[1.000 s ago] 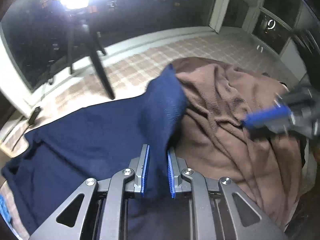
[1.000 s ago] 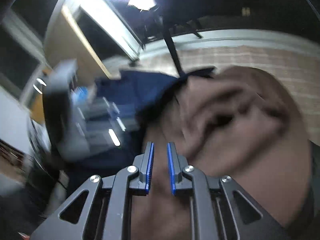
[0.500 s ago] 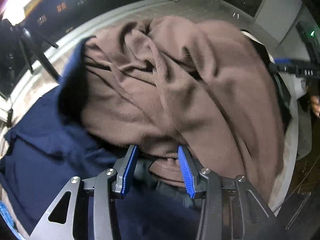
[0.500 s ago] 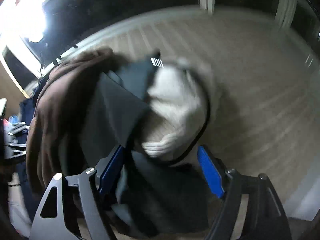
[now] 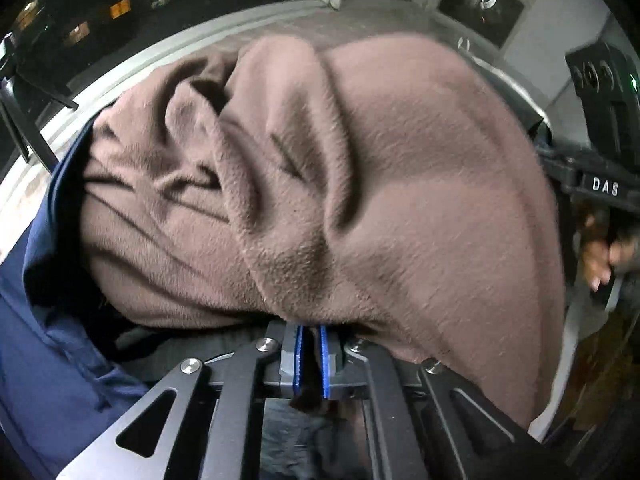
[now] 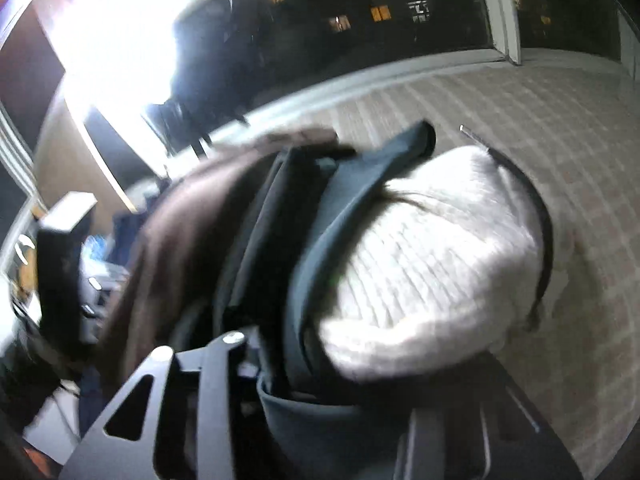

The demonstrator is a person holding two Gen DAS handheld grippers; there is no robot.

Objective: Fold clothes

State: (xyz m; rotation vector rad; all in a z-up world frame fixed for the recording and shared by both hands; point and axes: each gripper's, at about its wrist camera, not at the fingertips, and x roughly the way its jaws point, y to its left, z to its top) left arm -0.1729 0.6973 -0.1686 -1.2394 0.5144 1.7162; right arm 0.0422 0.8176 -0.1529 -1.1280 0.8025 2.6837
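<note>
A brown fleece garment [image 5: 340, 184] is heaped over the pile and fills the left wrist view. My left gripper [image 5: 311, 354] is shut on its lower edge, blue pads close together with brown cloth between them. A navy garment [image 5: 48, 360] lies flat to the left under the heap. In the right wrist view a dark grey garment [image 6: 332, 240] and a white knit garment [image 6: 432, 264] cover my right gripper [image 6: 340, 384]; its fingertips are hidden under the cloth. The brown fleece [image 6: 176, 248] hangs at the left there.
The right hand-held gripper's body [image 5: 600, 184] with a hand on it shows at the right of the left wrist view. The checked surface [image 6: 540, 128] stretches to the right. A dark window [image 6: 360, 12] and a tripod leg [image 5: 24, 128] stand behind.
My left gripper was open at the edge of the brown fleece and has closed on it. My right gripper, open half a second ago, has pushed into the grey and white clothes, which now cover its fingers.
</note>
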